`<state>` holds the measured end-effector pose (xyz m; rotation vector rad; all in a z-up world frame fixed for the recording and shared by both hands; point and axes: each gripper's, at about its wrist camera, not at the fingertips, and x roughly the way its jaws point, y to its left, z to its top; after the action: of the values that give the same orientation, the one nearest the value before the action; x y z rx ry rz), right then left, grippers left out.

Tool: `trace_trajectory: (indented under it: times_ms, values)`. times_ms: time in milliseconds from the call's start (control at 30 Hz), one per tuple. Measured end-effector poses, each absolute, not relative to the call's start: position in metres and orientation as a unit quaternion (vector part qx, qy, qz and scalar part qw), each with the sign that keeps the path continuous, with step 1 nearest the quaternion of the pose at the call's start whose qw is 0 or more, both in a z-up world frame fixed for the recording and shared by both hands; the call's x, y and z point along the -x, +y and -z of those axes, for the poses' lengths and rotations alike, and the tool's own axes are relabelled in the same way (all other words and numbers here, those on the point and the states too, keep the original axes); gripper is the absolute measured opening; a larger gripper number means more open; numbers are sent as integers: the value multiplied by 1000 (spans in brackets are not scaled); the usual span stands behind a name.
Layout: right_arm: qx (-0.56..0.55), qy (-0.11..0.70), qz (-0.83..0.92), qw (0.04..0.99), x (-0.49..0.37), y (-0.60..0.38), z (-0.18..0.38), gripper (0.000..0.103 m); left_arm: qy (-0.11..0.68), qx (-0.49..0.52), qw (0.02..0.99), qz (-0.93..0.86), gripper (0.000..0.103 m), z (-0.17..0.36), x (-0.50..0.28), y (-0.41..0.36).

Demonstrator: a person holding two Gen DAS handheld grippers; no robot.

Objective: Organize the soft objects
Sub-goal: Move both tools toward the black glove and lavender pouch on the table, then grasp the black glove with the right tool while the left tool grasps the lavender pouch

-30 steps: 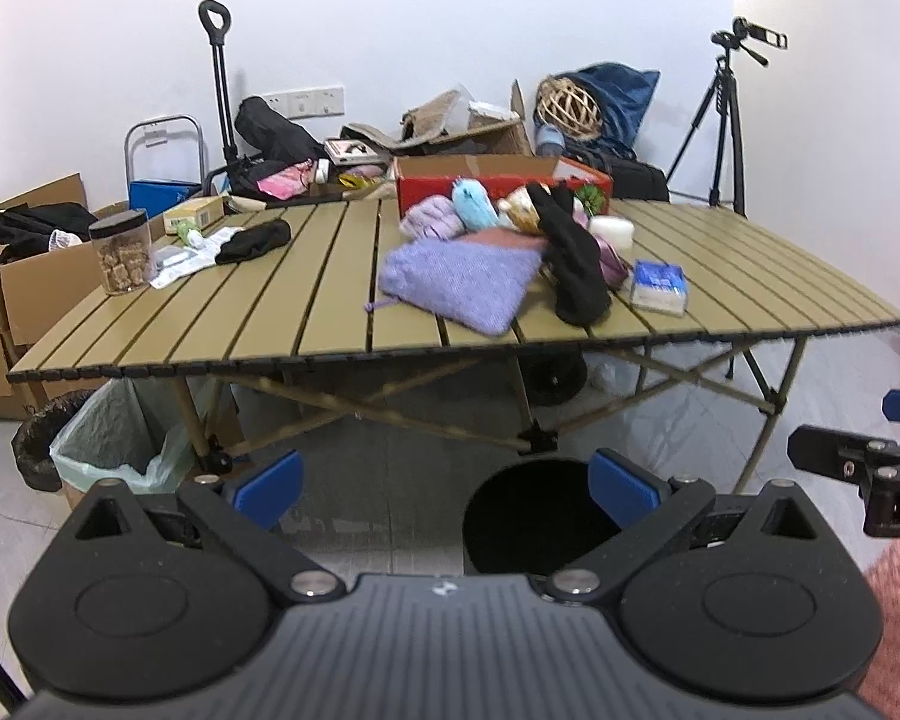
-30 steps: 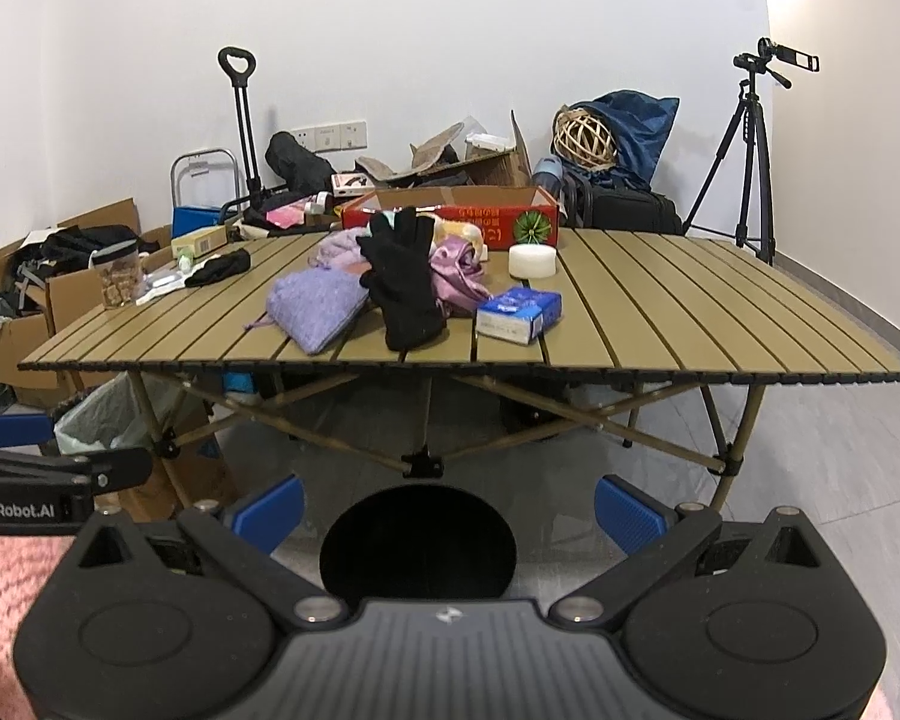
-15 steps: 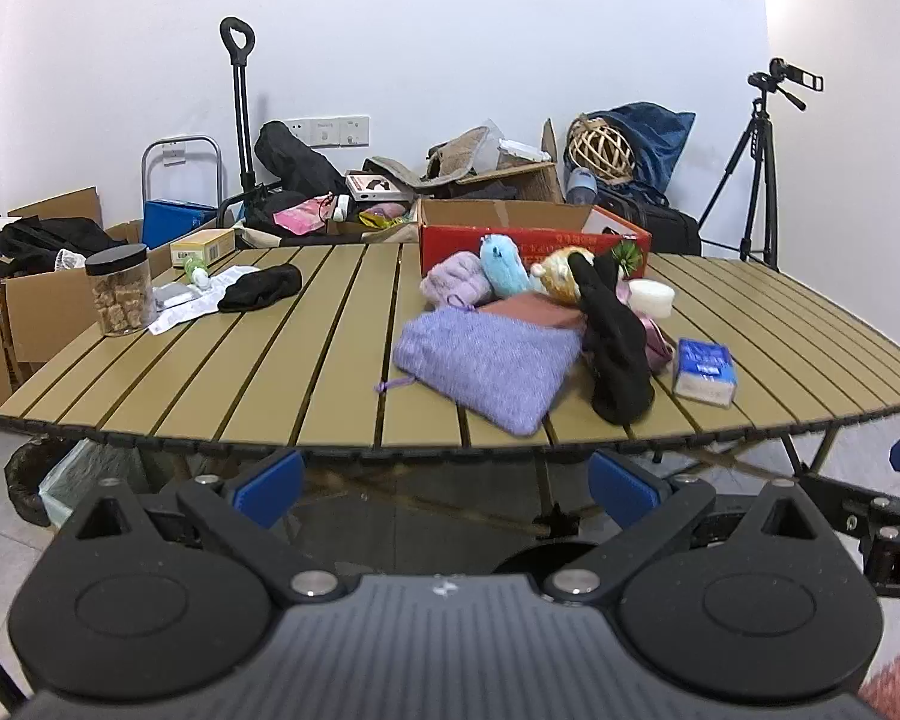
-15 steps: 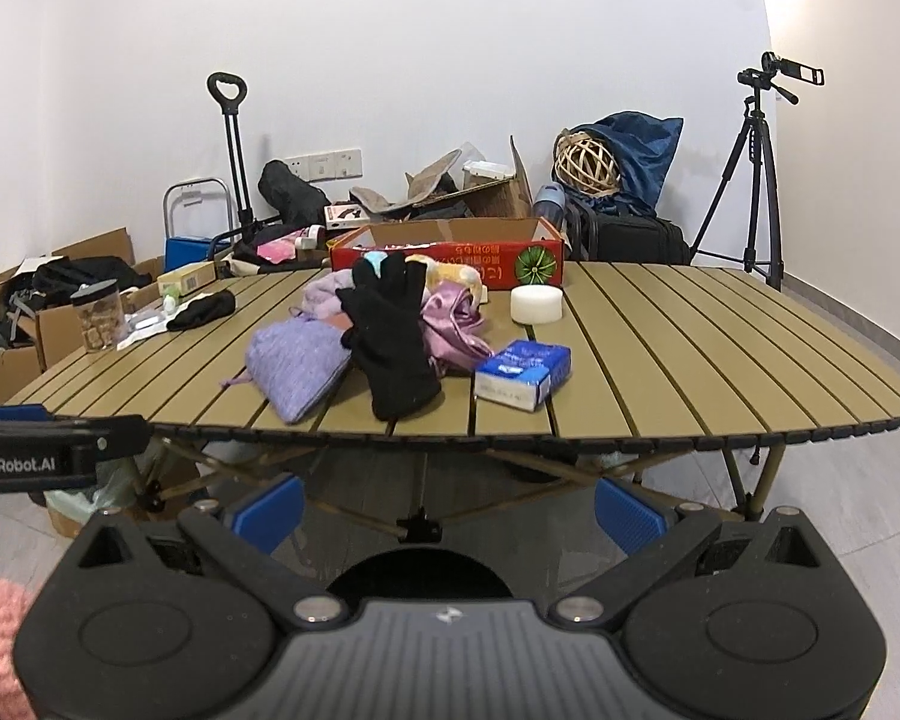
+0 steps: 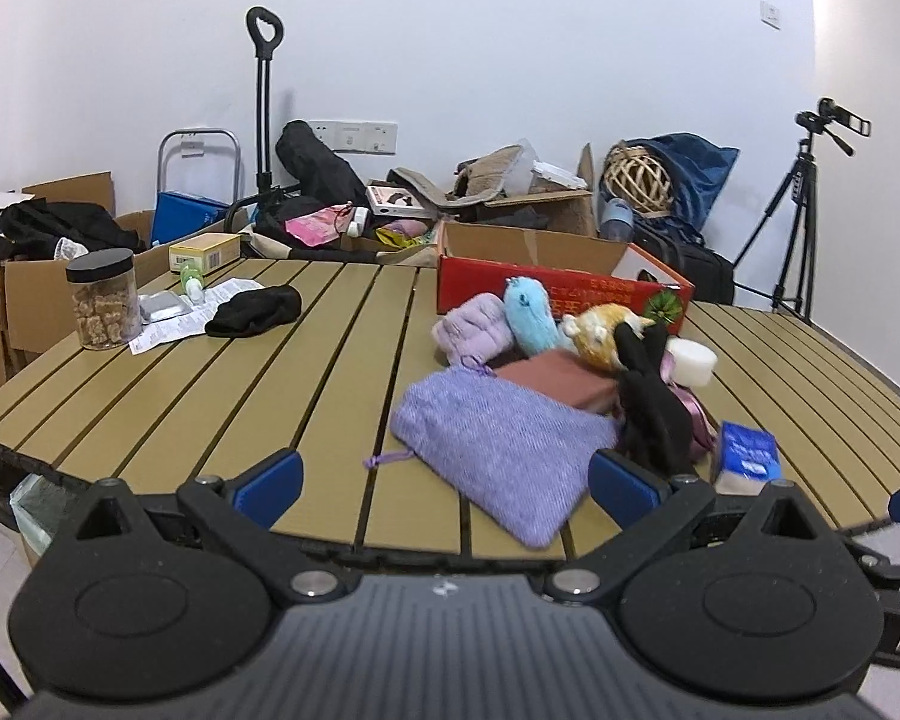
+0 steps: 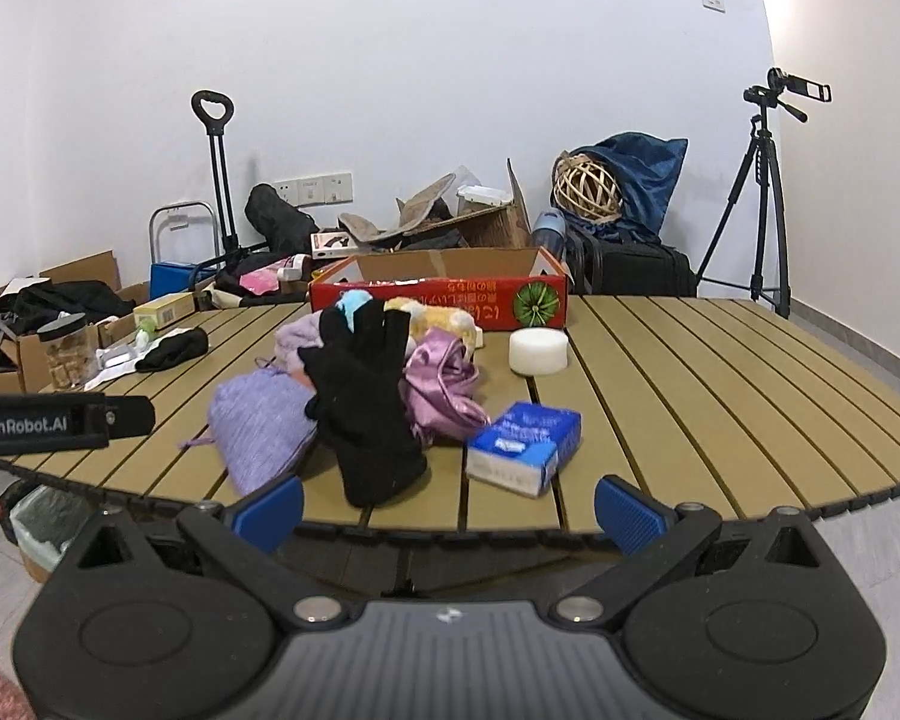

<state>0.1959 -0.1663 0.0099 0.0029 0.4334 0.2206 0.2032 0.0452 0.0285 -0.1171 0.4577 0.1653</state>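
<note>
Left wrist view: both grippers, left gripper (image 5: 444, 483) and right gripper (image 6: 447, 507), spread apart, empty, short of the table (image 5: 306, 360).
Risk: black glove (image 6: 360, 408) at twelve o'clock overlaps purple pouch (image 6: 264, 420) and pink cloth (image 6: 444, 384); a pinch could drag neighbours.

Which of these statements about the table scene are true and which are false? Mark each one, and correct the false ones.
1. Both grippers are open and hold nothing. True: the left gripper and the right gripper are both empty.
2. The black glove lies in the red box. False: it lies on the pile of soft things on the table.
3. The blue tissue pack lies near the table's front edge. True.
4. The purple knit pouch hangs from the left gripper. False: it lies flat on the table.
5. The lidded jar stands upright. True.
</note>
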Motion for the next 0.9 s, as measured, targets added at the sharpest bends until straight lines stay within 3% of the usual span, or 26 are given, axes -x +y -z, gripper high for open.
trace_trajectory:
  times_ms: [533,733,800,900]
  values:
    - [49,217,-155,963,-286,-115,18,101,240,80,959,-124,103,-2,-270,85]
    - [12,234,-168,957,-309,-106,25,69,241,64,961,-119,103,5,-277,85]
    - [21,234,-164,958,-310,-101,27,44,241,59,961,-119,103,7,-277,85]
    - [23,232,-159,959,-309,-100,29,27,248,63,960,-117,103,11,-279,88]
